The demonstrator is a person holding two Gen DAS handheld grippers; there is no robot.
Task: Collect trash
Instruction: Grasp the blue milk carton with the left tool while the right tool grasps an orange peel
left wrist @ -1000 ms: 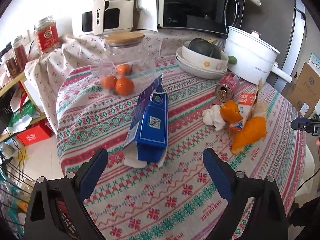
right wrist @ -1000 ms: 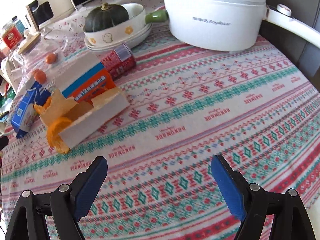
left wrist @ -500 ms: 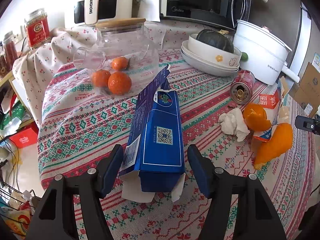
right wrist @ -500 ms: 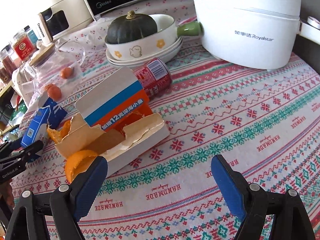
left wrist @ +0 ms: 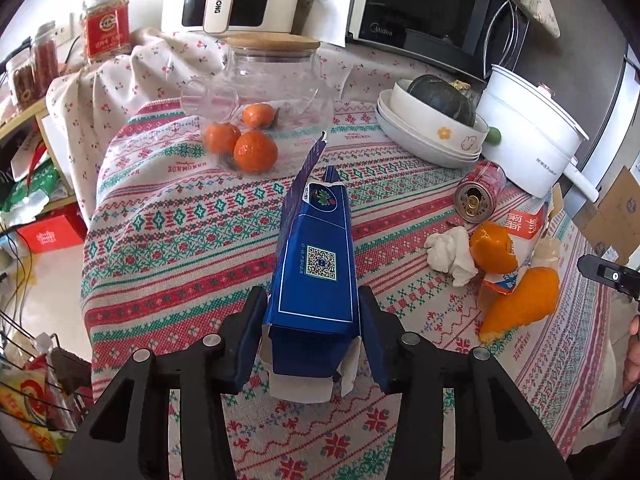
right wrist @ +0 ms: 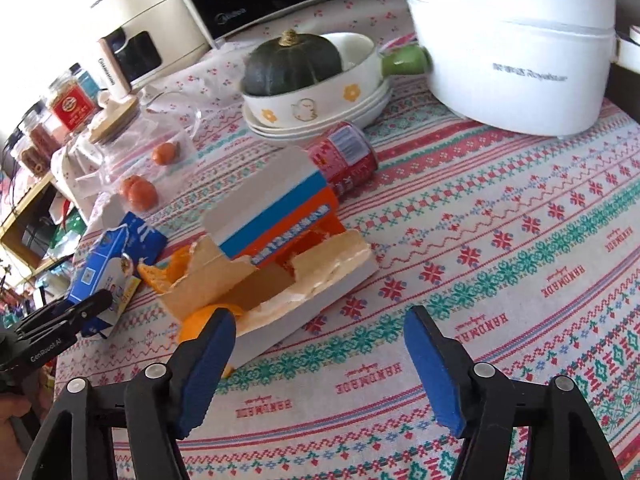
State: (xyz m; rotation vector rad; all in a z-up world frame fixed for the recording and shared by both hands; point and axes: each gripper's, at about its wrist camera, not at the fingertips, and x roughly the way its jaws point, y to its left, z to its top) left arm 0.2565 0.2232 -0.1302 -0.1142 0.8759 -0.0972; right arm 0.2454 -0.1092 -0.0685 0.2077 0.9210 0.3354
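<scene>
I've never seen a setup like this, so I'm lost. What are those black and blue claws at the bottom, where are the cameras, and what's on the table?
A person holds a two-finger gripper in each hand, each with a wide-angle camera looking along its fingers: one picture per gripper. On the tablecloth lies trash: a blue carton, a torn box, orange peel, a crumpled tissue, a red can. The left gripper has just been closing and its pads now press the blue carton's sides. The right gripper has closed a little too, yet stands open near the torn box, holding nothing.
</scene>
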